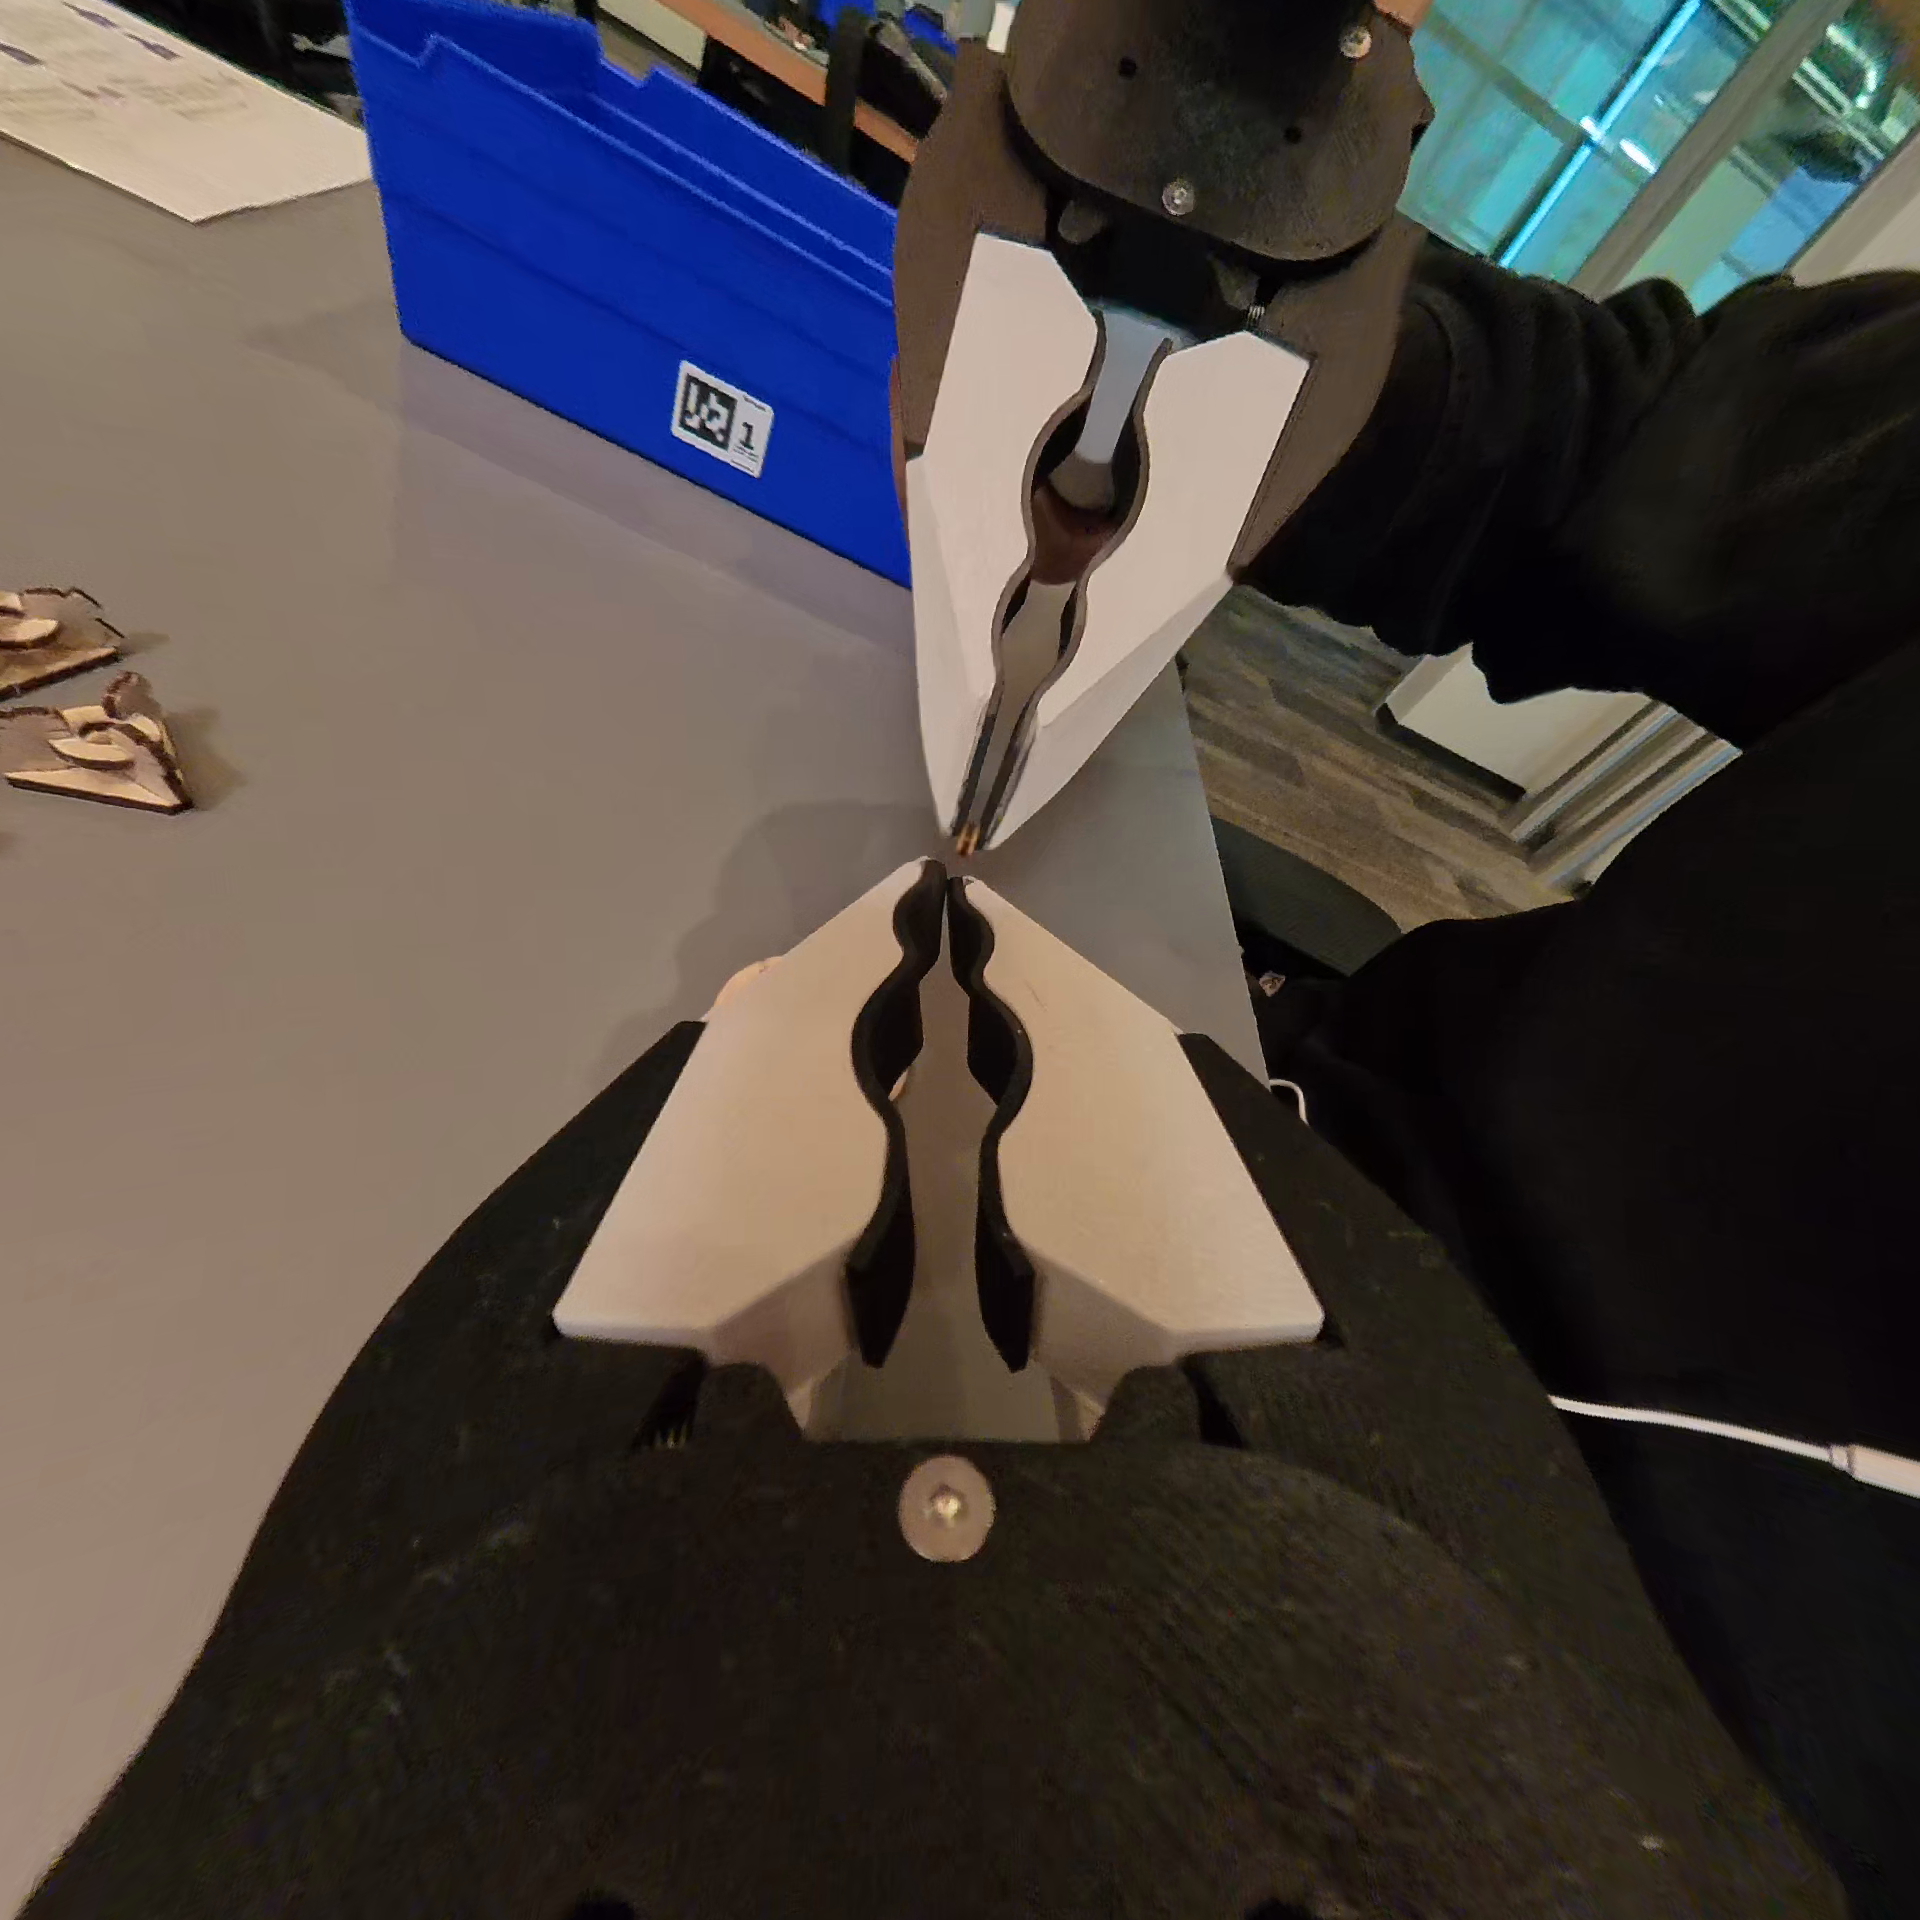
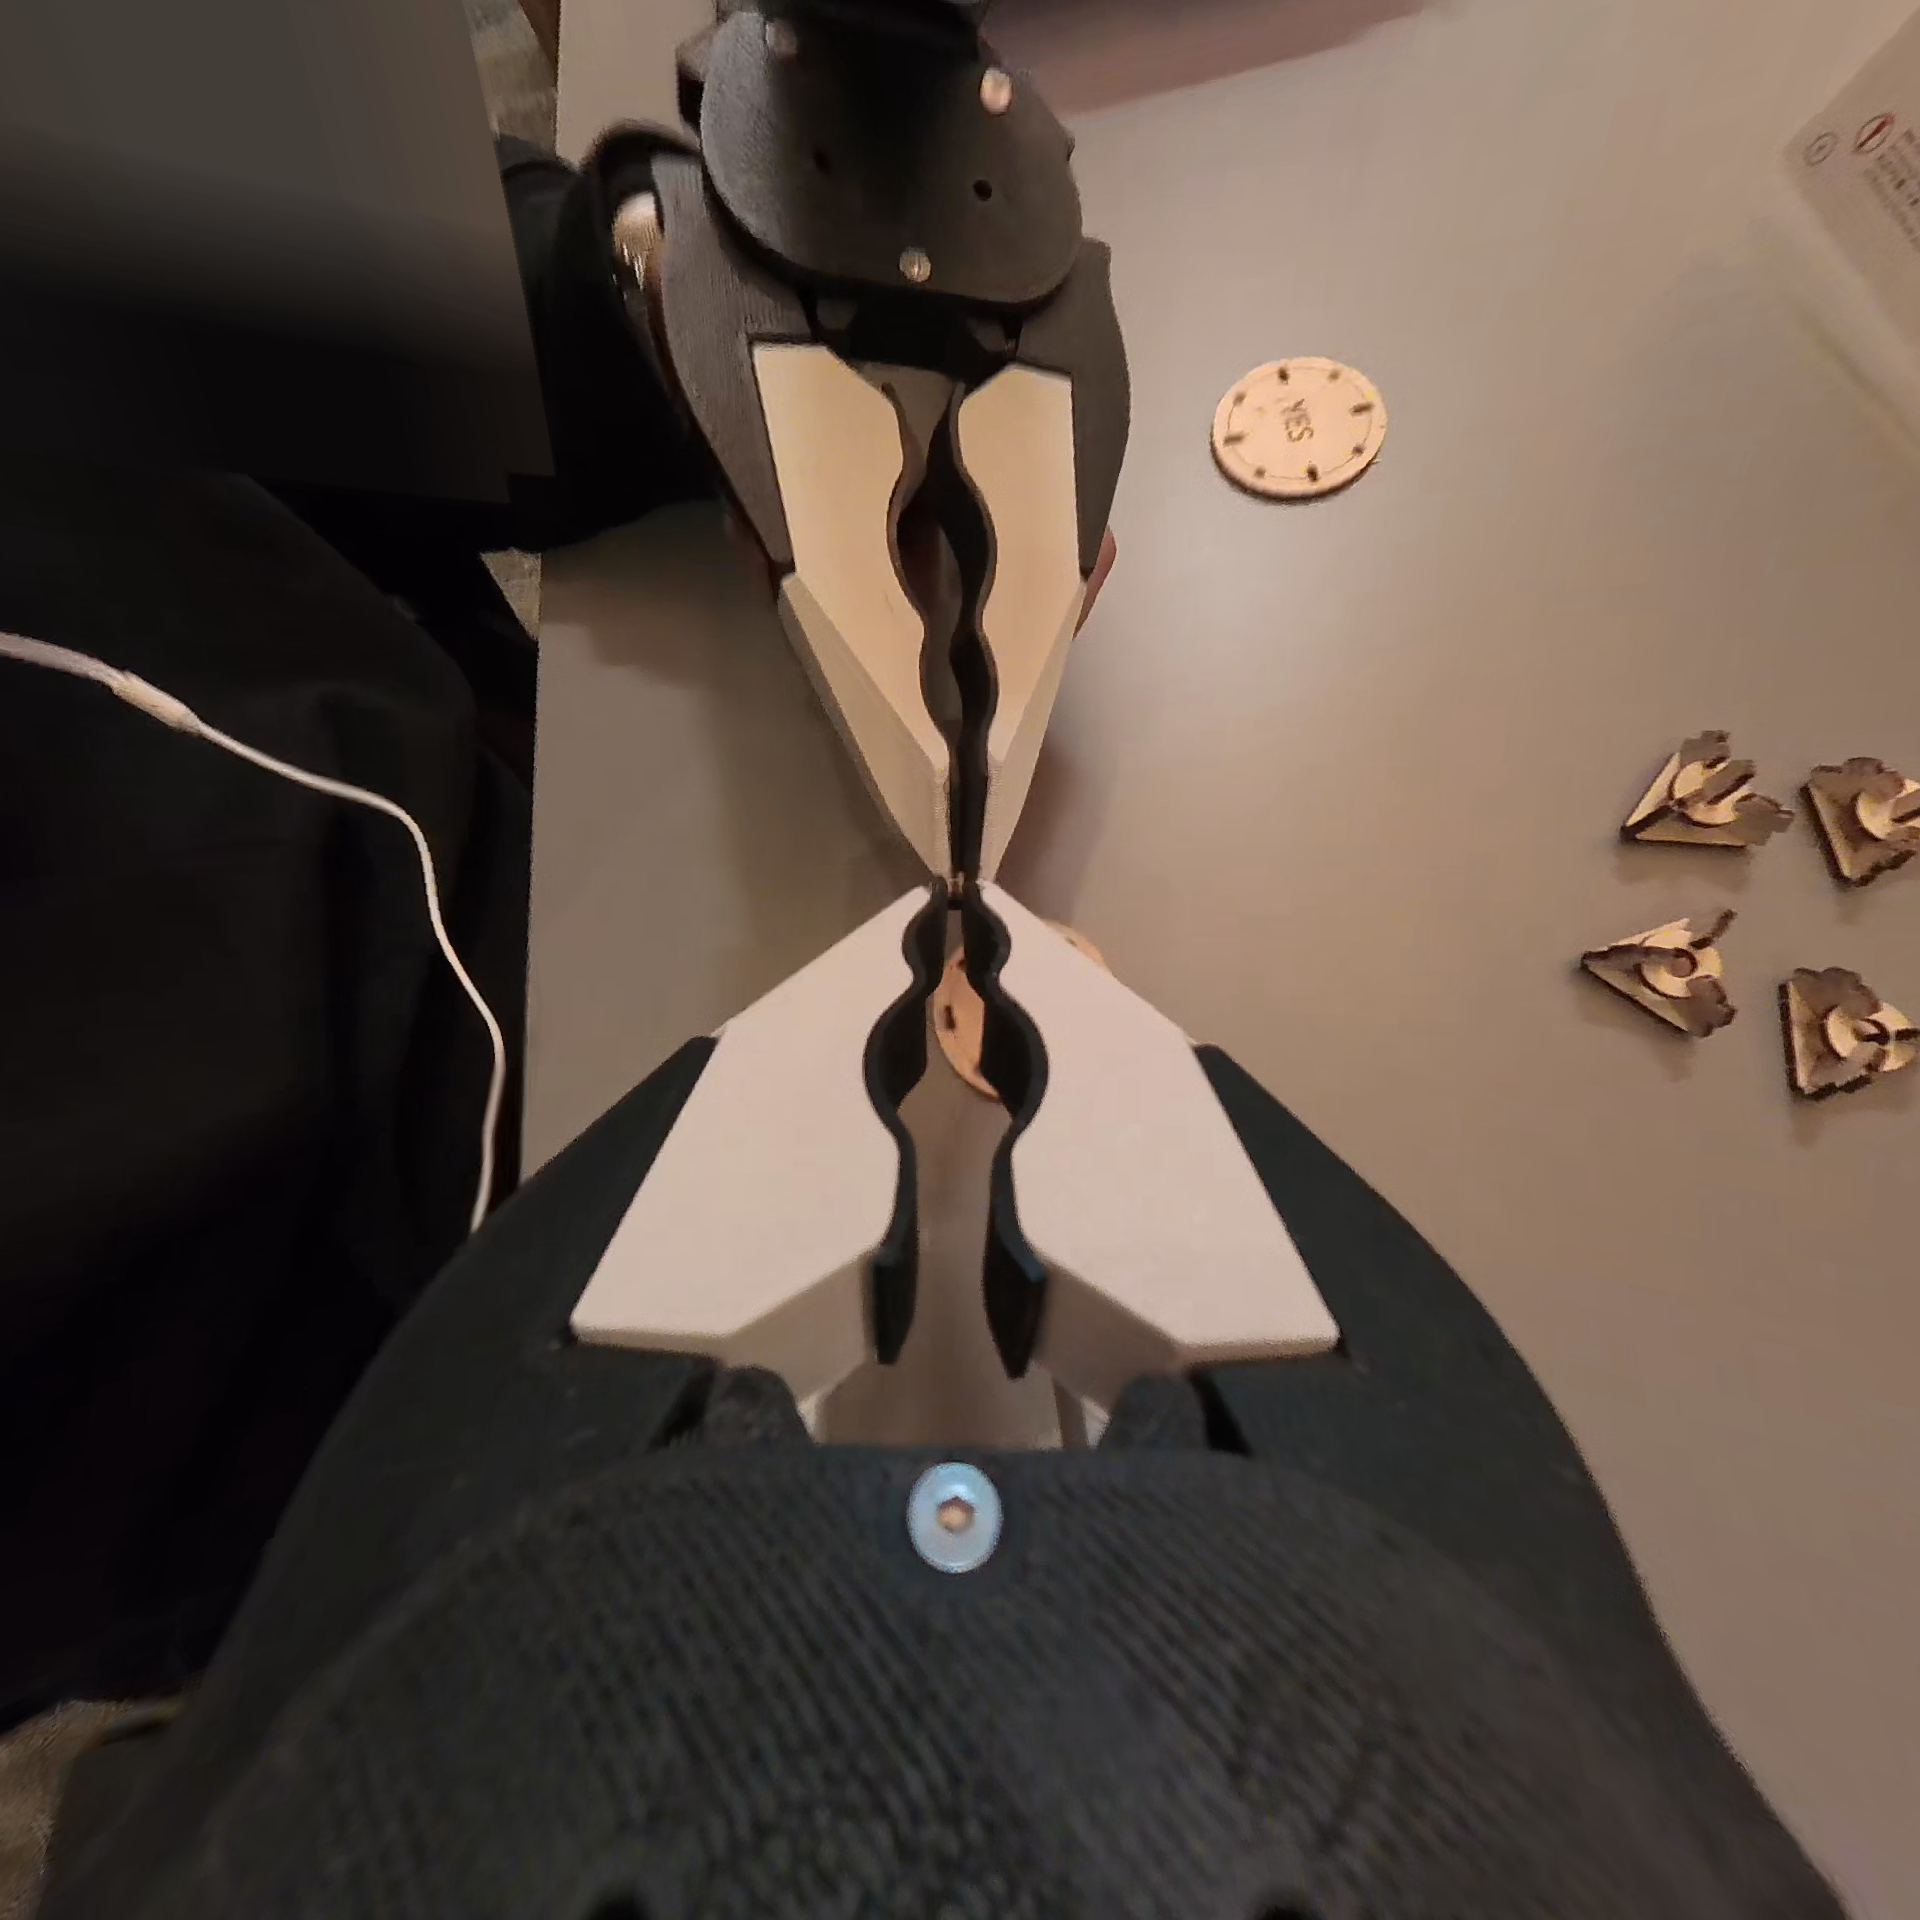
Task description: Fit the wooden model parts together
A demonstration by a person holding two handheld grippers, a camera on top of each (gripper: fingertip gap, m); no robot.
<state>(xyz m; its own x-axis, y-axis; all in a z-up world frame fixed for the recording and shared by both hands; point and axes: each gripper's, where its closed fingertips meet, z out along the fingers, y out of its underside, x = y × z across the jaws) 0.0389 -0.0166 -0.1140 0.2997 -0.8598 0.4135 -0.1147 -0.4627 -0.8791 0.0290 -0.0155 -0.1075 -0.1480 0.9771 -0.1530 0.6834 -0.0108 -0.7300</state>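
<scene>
left gripper (image 1: 943,878) closed, tip-to-tip with right gripper (image 1: 968,831), blue bin (image 1: 623,260) behind

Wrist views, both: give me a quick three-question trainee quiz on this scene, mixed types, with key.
1. True or false: the blue bin stands on the grey table.
2. How many triangular wooden pieces lie on the table in the right wrist view? A two, B four, C six.
3. Fill in: the left gripper and right gripper point at each other, ___ to ___.

Key: 1 true. 2 B. 3 tip to tip.
</scene>
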